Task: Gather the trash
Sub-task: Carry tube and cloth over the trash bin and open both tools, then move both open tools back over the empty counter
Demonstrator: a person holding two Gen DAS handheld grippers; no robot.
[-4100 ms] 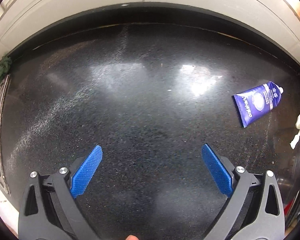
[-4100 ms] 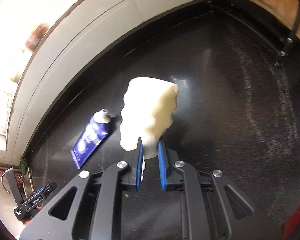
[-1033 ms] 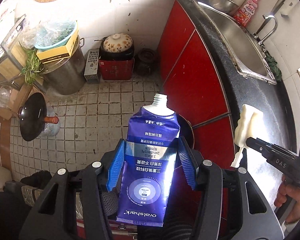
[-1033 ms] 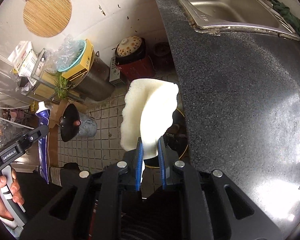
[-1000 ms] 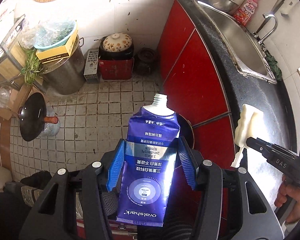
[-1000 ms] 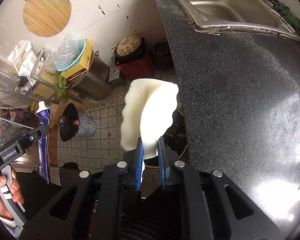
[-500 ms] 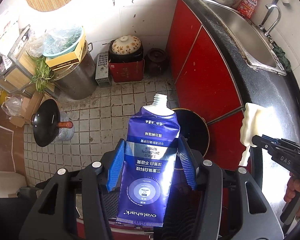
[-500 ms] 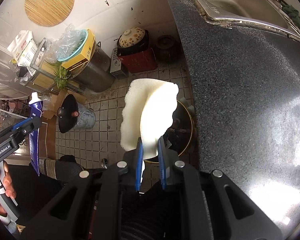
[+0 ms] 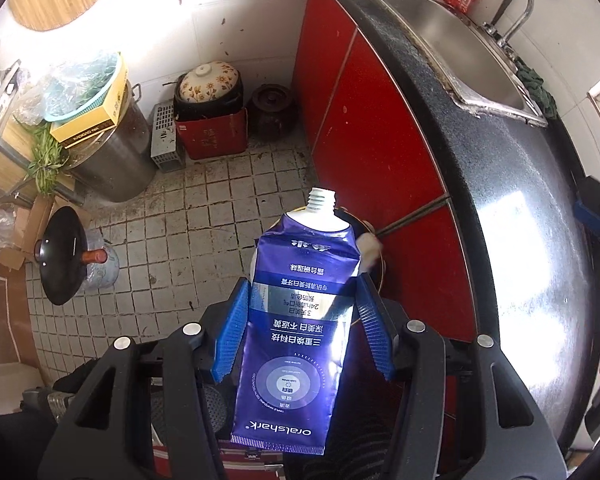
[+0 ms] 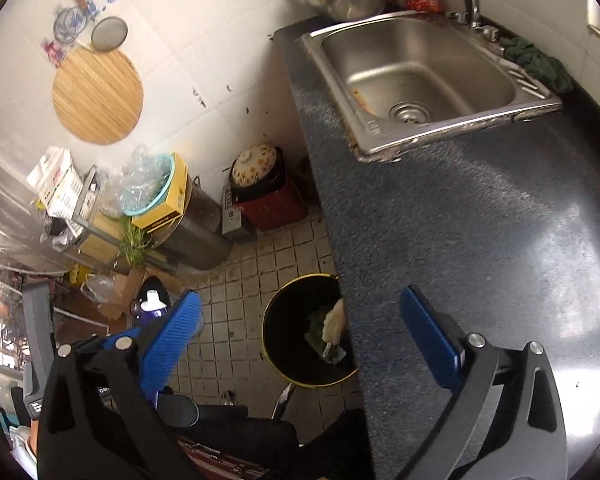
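My left gripper (image 9: 302, 284) is shut on a flattened blue toothpaste tube (image 9: 300, 320), whose open white neck points down toward the floor. It hangs over a black trash bin with a yellow rim (image 10: 265, 332) that stands on the tiles against the counter front. A white foam piece (image 10: 334, 322) lies inside the bin on some green scraps; it also shows beside the tube as the foam piece (image 9: 370, 250). My right gripper (image 10: 300, 298) is above the bin and the counter edge. Its jaws are opening wide and nothing is between them.
The dark speckled counter (image 10: 480, 240) fills the right side, with a steel sink (image 10: 416, 76) at its far end and red cabinet doors (image 9: 360, 120) below. Pots, a red crate (image 10: 276, 200) and boxes crowd the far floor. A person's dark shoes (image 10: 180, 408) stand near the bin.
My right gripper has opened and let go of the white foam, which now lies in the bin; that gripper has risen. My left gripper has shifted over the bin with the tube still held.
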